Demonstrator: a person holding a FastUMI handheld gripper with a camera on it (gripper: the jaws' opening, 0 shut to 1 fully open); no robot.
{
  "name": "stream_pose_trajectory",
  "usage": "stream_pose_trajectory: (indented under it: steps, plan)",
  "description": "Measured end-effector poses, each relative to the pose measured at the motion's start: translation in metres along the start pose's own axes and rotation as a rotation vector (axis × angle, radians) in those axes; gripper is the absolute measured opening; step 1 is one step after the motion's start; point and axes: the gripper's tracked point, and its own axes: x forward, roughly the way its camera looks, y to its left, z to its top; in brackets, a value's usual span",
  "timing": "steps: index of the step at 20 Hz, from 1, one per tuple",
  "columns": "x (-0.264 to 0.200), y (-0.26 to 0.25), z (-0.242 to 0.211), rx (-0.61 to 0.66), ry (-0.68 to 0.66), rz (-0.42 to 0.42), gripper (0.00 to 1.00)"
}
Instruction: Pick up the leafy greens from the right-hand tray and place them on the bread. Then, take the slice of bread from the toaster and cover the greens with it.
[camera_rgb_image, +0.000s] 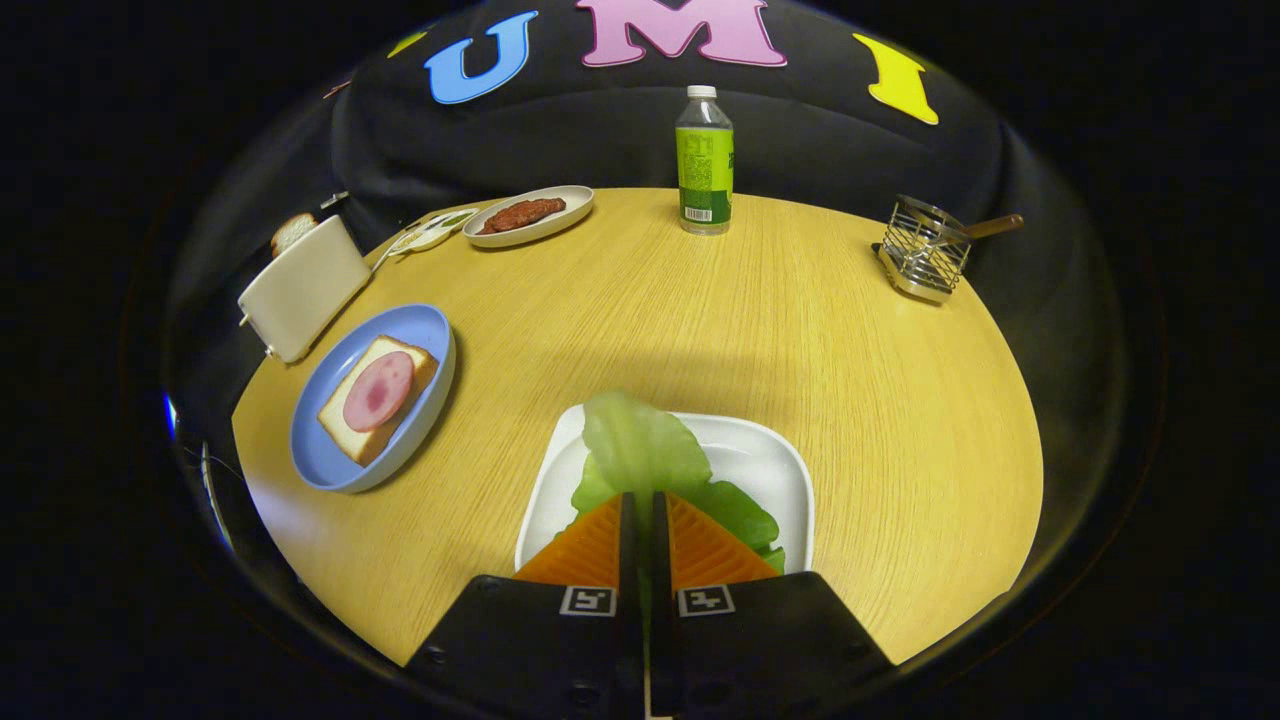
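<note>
From the gripper view, the tool (640, 498) sits low over the round, light wooden table (800, 330), its two fingers drawn nearly together and pinching the pale green leafy greens (640, 450) between them. The leaf rises ahead of the fingertips and spreads to either side; whether it is lifted clear of its tray or rests on it I cannot tell. Beneath and around it lies the white square tray with rounded corners (775, 455), directly under the fingers.

To the left of the tray, apart from it, sits a blue round plate (325, 455) carrying a thick slice of white bread (352, 425) with a round pink slice of ham (379, 391) lying on top. Just beyond that plate stands a cream-white toaster (305, 285) — a second slice of bread (292, 232) pokes up from its slot.

Farther back on the table, a white oval dish (570, 212) holds a reddish-brown piece of meat (522, 213), and beside it, towards the toaster, lies a small flat white dish with something green in it (435, 232). Near the far edge stands a clear plastic bottle with a green label and white cap (704, 160), upright. Well off to the right sits a metal wire rack with a wooden handle (930, 250).
</note>
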Motion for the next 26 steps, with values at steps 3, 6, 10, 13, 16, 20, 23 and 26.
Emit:
stream_pose_trajectory:
  steps: [3,6,10,13,16,20,23,26]
  plan:
    - [-0.012,0.003,0.007,0.008,0.006,0.019,0.06]
    - [-0.035,0.008,0.026,0.001,-0.040,0.027,0.06]
    - [-0.064,0.014,0.047,0.033,-0.098,0.032,0.05]
    - [-0.083,0.022,0.057,0.045,-0.115,0.037,0.05]
    - [-0.099,0.036,0.075,0.031,-0.133,0.040,0.05]
    - [-0.110,0.077,0.102,0.012,-0.151,0.077,0.05]
    - [-0.107,0.113,0.119,-0.001,-0.148,0.115,0.05]
    - [-0.094,0.147,0.133,-0.029,-0.131,0.148,0.05]
